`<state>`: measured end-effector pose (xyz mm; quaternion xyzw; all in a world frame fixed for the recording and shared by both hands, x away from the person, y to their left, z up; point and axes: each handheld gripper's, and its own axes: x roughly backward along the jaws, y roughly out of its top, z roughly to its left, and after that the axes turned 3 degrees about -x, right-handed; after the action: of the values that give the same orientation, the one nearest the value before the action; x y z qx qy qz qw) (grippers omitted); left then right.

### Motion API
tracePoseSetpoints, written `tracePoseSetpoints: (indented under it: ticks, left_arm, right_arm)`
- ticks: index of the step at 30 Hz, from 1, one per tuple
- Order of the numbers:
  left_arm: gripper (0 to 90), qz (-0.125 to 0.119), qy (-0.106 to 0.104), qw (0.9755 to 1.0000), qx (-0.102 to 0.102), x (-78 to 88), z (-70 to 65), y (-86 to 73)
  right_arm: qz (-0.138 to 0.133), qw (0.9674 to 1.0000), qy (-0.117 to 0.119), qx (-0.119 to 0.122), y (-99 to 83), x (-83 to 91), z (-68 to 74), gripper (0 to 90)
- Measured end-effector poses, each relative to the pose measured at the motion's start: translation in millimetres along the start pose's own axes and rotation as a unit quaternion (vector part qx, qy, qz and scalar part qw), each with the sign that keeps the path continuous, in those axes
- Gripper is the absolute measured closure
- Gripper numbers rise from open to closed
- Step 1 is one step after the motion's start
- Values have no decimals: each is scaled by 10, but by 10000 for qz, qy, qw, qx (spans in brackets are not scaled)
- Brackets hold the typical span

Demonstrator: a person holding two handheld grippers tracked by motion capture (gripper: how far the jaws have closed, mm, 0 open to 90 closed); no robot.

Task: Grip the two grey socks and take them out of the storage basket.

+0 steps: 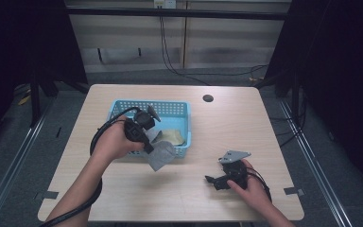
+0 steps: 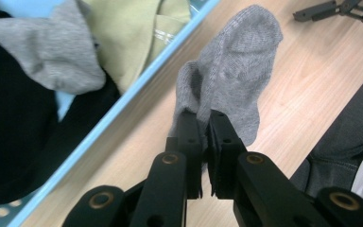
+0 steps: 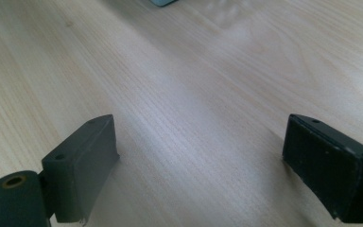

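now a limp grey sock [image 2: 231,71], ribbed, heel puckered

My desk [image 1: 123,198] is a pale wood-grain top with rounded corners, and I can see a small dark round hole [image 1: 208,98] up at about one o'clock. Sitting straight on it, just left of centre toward eleven o'clock, is the light blue perforated basket [image 1: 175,108]. Down at five o'clock my right tool [image 1: 217,181] rests low on the bare wood, jaws spread wide, grain running clean between them.
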<state>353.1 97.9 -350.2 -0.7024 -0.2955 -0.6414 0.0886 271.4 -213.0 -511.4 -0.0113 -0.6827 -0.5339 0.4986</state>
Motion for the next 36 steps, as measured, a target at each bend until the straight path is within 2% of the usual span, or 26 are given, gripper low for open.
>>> tracePoseSetpoints:
  ticks: [8,17,26,36]
  left_arm:
    - [849,-6,-124,9998,-134,-188,-126,6]
    - [846,97,-265,9993,-244,-417,-226,29]
    - [844,215,-389,9986,-300,-649,-264,39]
    - [834,277,-392,9982,-354,-765,-285,47]
  right_arm:
    - [0,10000,7,4,0,-1,0,104]
    - [1,10000,5,3,0,0,0,104]
    - [9,10000,10,-8,0,0,1,104]
    - [15,10000,12,6,-1,1,0,104]
